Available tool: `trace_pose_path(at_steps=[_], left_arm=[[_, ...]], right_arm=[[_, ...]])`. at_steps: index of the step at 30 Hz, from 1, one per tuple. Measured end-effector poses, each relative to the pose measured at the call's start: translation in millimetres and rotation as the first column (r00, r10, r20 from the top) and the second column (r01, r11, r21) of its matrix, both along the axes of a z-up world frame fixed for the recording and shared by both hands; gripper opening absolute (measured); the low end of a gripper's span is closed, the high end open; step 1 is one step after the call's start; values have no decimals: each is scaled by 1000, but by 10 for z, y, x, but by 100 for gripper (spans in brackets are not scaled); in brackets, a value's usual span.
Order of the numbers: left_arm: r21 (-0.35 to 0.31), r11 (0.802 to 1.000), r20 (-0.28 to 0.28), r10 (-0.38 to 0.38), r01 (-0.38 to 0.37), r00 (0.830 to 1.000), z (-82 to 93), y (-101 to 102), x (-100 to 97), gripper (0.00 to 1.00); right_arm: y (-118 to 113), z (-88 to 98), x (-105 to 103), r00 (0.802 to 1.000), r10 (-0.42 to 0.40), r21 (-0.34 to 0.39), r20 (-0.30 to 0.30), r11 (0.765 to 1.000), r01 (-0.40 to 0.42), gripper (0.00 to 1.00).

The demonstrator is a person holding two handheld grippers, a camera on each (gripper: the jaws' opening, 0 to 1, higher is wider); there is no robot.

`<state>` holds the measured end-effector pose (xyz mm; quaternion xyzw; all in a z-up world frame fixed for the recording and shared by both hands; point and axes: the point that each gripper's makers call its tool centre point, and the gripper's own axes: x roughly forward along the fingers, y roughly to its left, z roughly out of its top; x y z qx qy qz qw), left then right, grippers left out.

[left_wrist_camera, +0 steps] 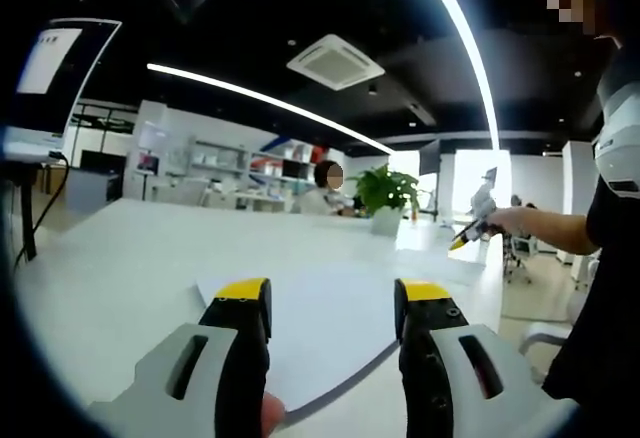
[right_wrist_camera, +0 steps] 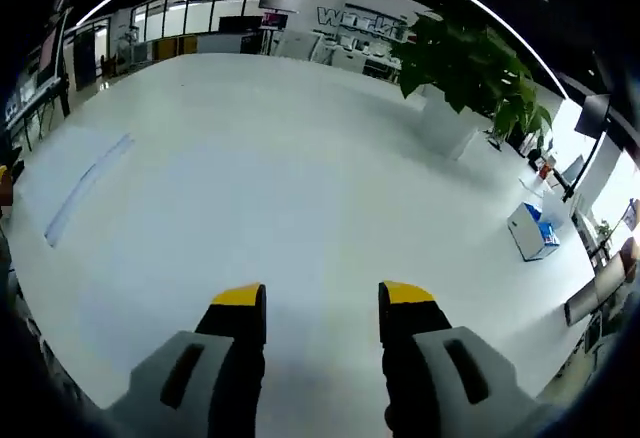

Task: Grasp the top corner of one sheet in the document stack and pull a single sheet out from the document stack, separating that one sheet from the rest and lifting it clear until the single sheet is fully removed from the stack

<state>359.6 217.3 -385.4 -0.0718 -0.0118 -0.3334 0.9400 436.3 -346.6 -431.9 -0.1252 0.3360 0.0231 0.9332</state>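
document stack [left_wrist_camera: 320, 323] flat on table [left_wrist_camera: 130, 268] beneath left gripper [left_wrist_camera: 330, 293], jaws apart; right gripper [right_wrist_camera: 322, 298] jaws apart, stack [right_wrist_camera: 85, 188] far left.

Right gripper [right_wrist_camera: 322, 303] open above white table [right_wrist_camera: 300, 178], document stack [right_wrist_camera: 85, 193] far left, potted plant [right_wrist_camera: 470, 68]

One document stack [left_wrist_camera: 320, 323]; one potted plant [right_wrist_camera: 470, 68]; two grippers [left_wrist_camera: 328, 303].
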Motion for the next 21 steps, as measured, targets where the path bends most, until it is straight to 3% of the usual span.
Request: trace_pose_path(at_steps=[7, 9, 13, 17, 21], left_arm=[[-3, 1000, -3, 2, -2, 1000, -10, 7, -2, 50], [-3, 1000, -2, 1, -1, 1000, -12, 5, -3, 50], [-3, 1000, -1, -2, 2, 1000, -14, 3, -12, 50], [-2, 1000, -2, 1, -1, 1000, -18, 26, -25, 50], [-2, 1000, -5, 6, -6, 1000, -21, 51, -31, 50]], right_arm=[[177, 317, -66, 991, -9, 36, 136, 999, 4, 69], [259, 334, -106, 988, 11, 29, 152, 999, -15, 76], [423, 322, -179, 982, 51, 24, 181, 998, -56, 77], [607, 267, -268, 982, 41, 102, 185, 993, -60, 79], [787, 317, -304, 969, 12, 216, 247, 974, -67, 79]])
